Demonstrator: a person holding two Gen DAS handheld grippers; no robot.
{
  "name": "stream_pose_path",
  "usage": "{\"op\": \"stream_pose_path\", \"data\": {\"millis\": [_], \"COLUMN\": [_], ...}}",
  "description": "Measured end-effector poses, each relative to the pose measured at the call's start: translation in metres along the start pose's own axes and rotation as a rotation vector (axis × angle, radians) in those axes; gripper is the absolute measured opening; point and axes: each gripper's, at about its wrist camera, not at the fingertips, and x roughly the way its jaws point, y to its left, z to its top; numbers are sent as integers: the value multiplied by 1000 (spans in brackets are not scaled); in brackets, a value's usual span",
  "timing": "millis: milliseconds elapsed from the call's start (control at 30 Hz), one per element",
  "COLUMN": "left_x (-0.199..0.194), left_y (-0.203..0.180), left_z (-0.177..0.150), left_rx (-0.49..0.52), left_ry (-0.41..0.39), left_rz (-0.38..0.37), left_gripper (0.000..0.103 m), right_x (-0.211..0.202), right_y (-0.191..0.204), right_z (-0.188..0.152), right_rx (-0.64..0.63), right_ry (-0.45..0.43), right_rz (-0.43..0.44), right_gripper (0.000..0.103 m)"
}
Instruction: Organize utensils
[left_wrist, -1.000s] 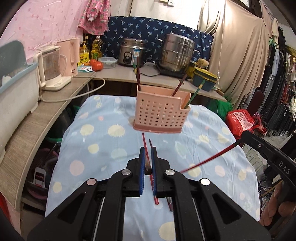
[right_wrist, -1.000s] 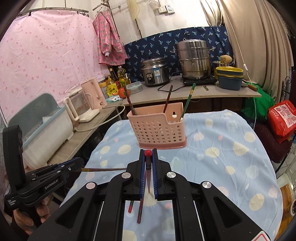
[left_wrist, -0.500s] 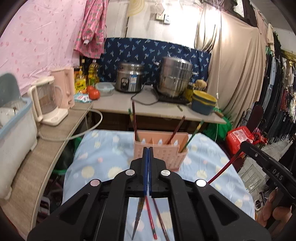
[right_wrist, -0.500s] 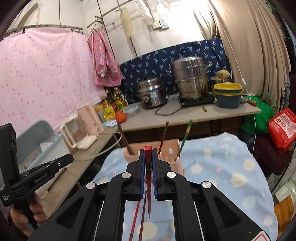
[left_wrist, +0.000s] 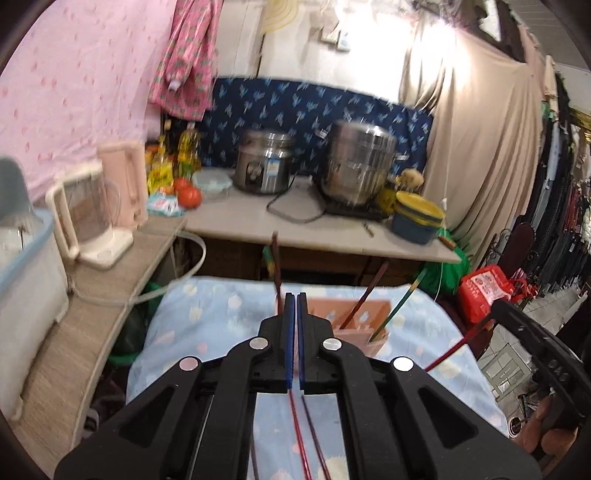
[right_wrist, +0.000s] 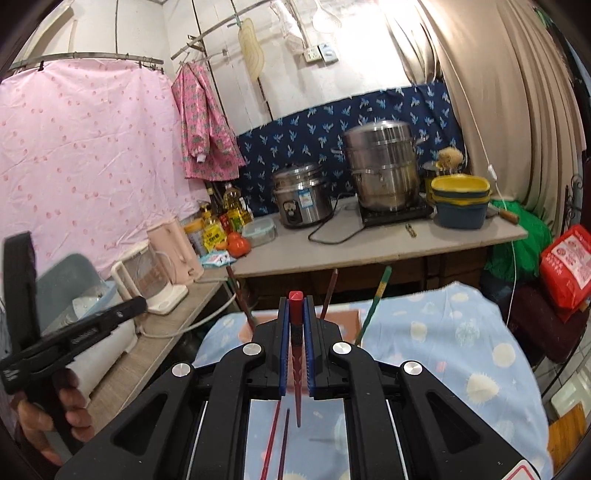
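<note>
Nearest the lens, both tools have risen in the last second: a second ago they sat low over the spotted cloth with the pink holder standing tall ahead, and now the views look across to the kitchen behind, so the lift is done and the carry to the holder is, I judge, what remains. The right tool (right_wrist: 296, 301) is clamped on a red chopstick (right_wrist: 296, 354), its blunt red end poking out past the tips and its point hanging below the fingers. The left tool (left_wrist: 295, 295) has its pads drawn almost together; a dark thin thing seems to hang beneath it, but whether it is held I cannot tell. Two more loose chopsticks (left_wrist: 308, 435) lie on the cloth-covered desk (left_wrist: 221, 314) under the tools. Beyond them the pink utensil holder (left_wrist: 360, 319) is largely hidden behind the fingers in both views, with only its rim and the sticks standing in it (left_wrist: 364, 297) showing. The left view is blurred by motion.
</note>
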Motion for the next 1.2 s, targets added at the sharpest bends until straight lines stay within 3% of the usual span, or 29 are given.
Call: {"op": "stream_pose_path", "data": {"millis": [100,200,267,333,700,1000,1067,1200], "left_x": [28,51,66,78,167,209,211,213], "left_y": [19,34,42,46,61,65,65,66], "left_z": [-27,-52,-66,-78,-121,-136,-138,-139], "left_rx": [-41,-73,-87,-92,-67,-71,-74,-80], "left_ry": [87,158,201,231,406,474,483,487], "left_rz": [28,56,75,88,124,125,123,115], "left_gripper": [4,17,32,36,36,33,21,8], "right_x": [6,11,16,24,77,100,100,99], "right_y": [-8,-17,-21,-23,-29,-35,-37,-39], "right_z": [-14,-19,-17,-15,-14,-17,-18,-18], "right_rx": [28,47,57,57,68,88,92,101], "right_ry": [31,41,44,50,87,107,108,108], "right_rz": [-3,-20,-29,-35,-42,-34,-35,-35], "right_gripper": [7,7,7,7,7,7,7,7]}}
